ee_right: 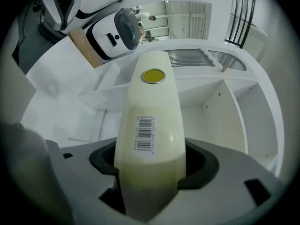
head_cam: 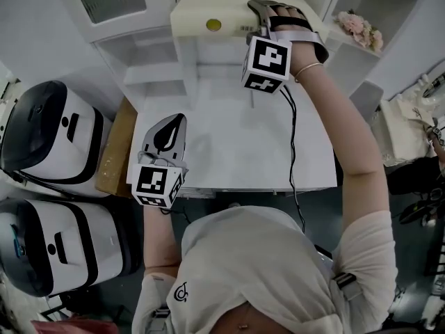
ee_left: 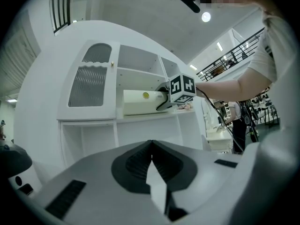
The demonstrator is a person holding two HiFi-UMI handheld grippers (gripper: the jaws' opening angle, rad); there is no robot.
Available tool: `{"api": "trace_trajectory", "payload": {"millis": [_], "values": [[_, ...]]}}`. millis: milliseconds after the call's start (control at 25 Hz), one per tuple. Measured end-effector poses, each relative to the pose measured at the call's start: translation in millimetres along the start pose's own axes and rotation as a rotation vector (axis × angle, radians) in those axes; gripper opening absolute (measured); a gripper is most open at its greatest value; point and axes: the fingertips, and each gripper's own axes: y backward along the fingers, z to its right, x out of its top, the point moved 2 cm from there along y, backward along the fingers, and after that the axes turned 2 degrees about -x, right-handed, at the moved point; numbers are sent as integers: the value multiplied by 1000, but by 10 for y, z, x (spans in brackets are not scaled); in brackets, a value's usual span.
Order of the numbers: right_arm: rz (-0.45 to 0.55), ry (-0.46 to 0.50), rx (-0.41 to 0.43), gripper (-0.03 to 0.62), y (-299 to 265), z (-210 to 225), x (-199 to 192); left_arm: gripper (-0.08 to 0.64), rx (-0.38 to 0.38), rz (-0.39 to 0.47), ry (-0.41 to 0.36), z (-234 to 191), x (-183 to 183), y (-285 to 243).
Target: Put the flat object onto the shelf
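Observation:
The flat object point(head_cam: 208, 14) is a cream, oblong slab with a yellow dot and a barcode label. It lies level on an upper board of the white shelf unit point(head_cam: 156, 65), its far end pointing left. My right gripper point(head_cam: 259, 11) is shut on its near end, and in the right gripper view the flat object point(ee_right: 150, 111) fills the space between the jaws of the right gripper point(ee_right: 151, 162). My left gripper point(head_cam: 170, 124) hangs shut and empty over the white table point(head_cam: 236, 145). Its view shows the flat object point(ee_left: 140, 102) on the shelf point(ee_left: 140, 119) from below.
Two white-and-black rounded appliances point(head_cam: 49, 141) point(head_cam: 55, 245) stand left of the table, with a brown board point(head_cam: 115, 148) beside them. Pink flowers point(head_cam: 358, 28) sit in a shelf bay at the right. A black cable point(head_cam: 292, 152) trails from the right gripper across the table.

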Motion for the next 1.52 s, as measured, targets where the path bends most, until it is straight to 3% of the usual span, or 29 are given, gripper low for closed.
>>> {"api": "trace_trajectory", "payload": {"millis": [400,800,920,1360,1520], "values": [[30,-16,15,345,-495,-67,-58,12,23,-34,7,-81,-114,-201],[40,-101,111,365,-872,-122,-92,12,19,-82,15,-157,-297,-392],[35,-114,139,396,-975,-147,-76,12,11,-92,16,-145,-339,-436],[-27,-68,121,446,-1325,-212,-22,12,25,-121,43,-285,-486,-511],[-56,-34,79,456,-1381,-205,5,12,35,-123,55,-356,-543,-529]]}}
